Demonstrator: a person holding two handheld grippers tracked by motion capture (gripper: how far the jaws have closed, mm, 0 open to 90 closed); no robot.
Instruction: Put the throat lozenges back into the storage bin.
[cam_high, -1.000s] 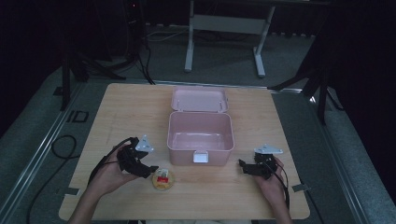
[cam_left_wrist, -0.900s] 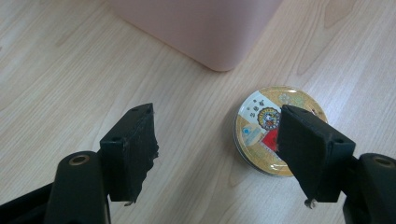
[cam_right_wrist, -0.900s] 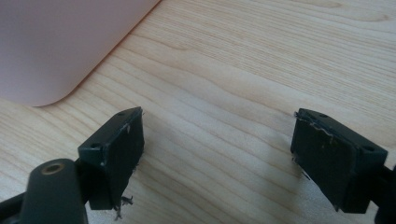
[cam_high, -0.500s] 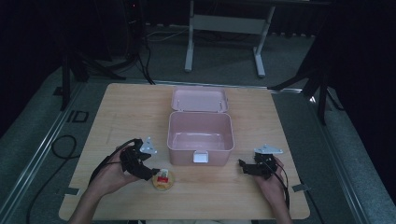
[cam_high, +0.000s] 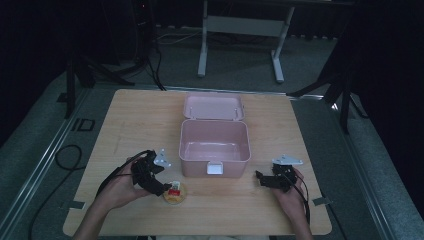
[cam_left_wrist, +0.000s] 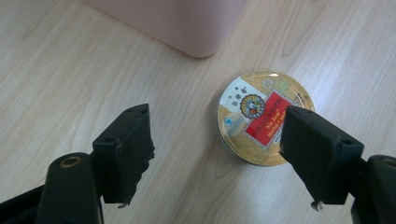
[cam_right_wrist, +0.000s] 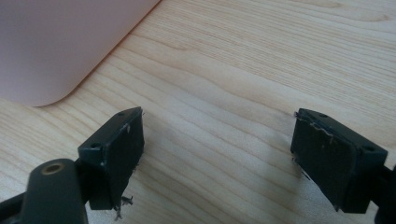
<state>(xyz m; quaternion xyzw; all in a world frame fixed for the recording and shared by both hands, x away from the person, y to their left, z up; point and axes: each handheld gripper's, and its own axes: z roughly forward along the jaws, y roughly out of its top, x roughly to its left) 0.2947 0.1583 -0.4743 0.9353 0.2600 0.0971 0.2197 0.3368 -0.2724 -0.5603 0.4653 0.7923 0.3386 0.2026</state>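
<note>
Floor: grey carpet (cam_high: 310, 65) is seen, dimly lit.
Furniture: a white frame stand (cam_high: 240, 37) is set behind the wooden counter (cam_high: 145, 115).
Surroundings: darkness is kept all around.

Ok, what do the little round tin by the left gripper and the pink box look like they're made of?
The small round yellow tin looks like printed metal with a glossy lid: light glints off its top and rim, though coated plastic is possible. The open pink rectangular box looks like moulded plastic, matte, with rounded corners and an even colour. The light wooden table shows wood grain, possibly laminate.

Round flat tin (cam_left_wrist: 261, 119), gold rim, red label and round emblem on lid; lies flat, lid up, on wooden surface (cam_high: 150, 120); near pink box's (cam_high: 215, 145) front left corner.
</note>
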